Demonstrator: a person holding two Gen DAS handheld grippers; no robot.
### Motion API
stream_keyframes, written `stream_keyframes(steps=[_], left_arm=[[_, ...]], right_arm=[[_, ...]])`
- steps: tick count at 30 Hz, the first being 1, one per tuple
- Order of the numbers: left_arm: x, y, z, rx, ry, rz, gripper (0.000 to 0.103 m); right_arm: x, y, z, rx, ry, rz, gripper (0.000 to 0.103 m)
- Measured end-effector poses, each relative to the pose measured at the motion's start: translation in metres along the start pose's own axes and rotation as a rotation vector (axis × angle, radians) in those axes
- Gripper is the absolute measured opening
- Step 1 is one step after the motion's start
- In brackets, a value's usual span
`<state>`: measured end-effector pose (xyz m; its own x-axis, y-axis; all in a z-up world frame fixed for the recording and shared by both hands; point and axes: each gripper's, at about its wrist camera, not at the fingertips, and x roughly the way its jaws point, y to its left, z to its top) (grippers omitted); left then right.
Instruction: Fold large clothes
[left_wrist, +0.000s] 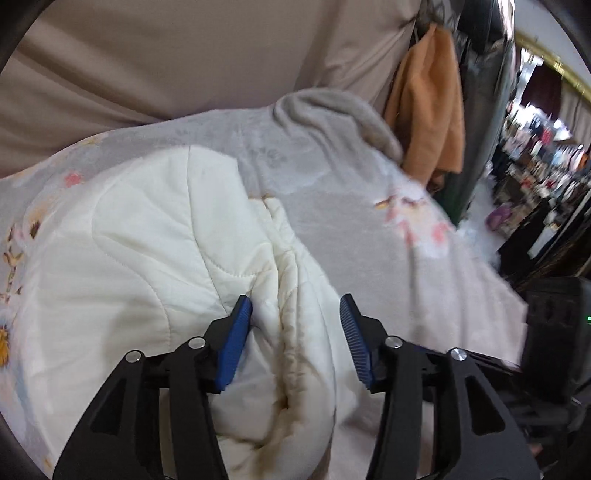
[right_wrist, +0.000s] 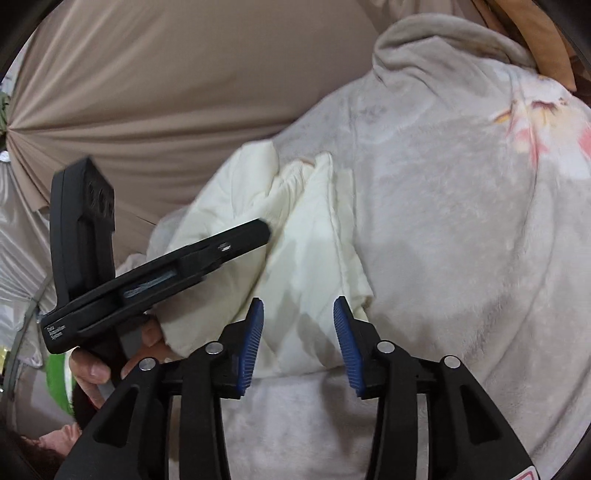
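**Both tools open over a cream quilted garment**

A cream quilted garment (left_wrist: 155, 258) lies bunched on a grey fleece blanket (left_wrist: 332, 192) printed with faded pink and yellow flowers. The garment is puffy and soft, with curved stitch lines across smooth panels and a gathered, brown-stained edge running down its middle. The blanket is plush and matte, with a rolled grey hem near its far edge. Behind it hangs a taupe cloth (left_wrist: 166, 55) drawn into long folds, and an orange cloth (left_wrist: 428, 103) hangs at the far right.

The left tool (left_wrist: 295, 325) has its 2 black arms parted about halfway, its ribbed blue pads (left_wrist: 236, 343) standing clear on either side of the stained seam. Whether the pads touch the cloth is unclear, but they do not pinch it.

In the right wrist view, the right tool (right_wrist: 298, 325) is likewise parted, its blue pads framing the near corner of the garment (right_wrist: 306, 251) without pressing on it. The garment rests in a heap here, with the blanket (right_wrist: 461, 240) rising in a rounded mound to the right. The left tool (right_wrist: 266, 229) shows from the side as a flat black body, gripped low by a hand (right_wrist: 96, 365), with its tip at the garment's folds.
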<state>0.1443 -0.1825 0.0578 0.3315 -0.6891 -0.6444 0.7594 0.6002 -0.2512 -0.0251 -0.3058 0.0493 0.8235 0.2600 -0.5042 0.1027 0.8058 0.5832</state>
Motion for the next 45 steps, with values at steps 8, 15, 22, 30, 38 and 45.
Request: stream_keyframes(steps=[8,15,22,30,38,45], left_arm=[[-0.132,0.065,-0.006,-0.089,-0.213,0.135,0.078],[-0.116,0.092,-0.070,-0.062,-0.052,0.228,0.078],[-0.070,0.097,-0.106,-0.042,0.063,0.245,0.079],[-0.052,0.087,-0.098,-0.008,0.057,0.174,0.082],[-0.063,0.083,-0.101,-0.042,0.073,0.103,0.074],[-0.110,0.065,-0.053,0.058,-0.169,0.234,0.083]], right_arm=[[-0.008,0.049,0.035,-0.027,-0.023,0.134,0.078],[0.056,0.097,0.041,-0.062,0.196,0.067,0.083],[0.083,0.123,0.040,-0.202,0.197,-0.066,0.029],[0.058,0.018,0.024,0.038,0.126,0.047,0.017],[0.073,-0.047,0.001,0.221,0.176,0.165,0.022],[0.034,-0.010,0.013,0.099,0.112,0.114,0.048]])
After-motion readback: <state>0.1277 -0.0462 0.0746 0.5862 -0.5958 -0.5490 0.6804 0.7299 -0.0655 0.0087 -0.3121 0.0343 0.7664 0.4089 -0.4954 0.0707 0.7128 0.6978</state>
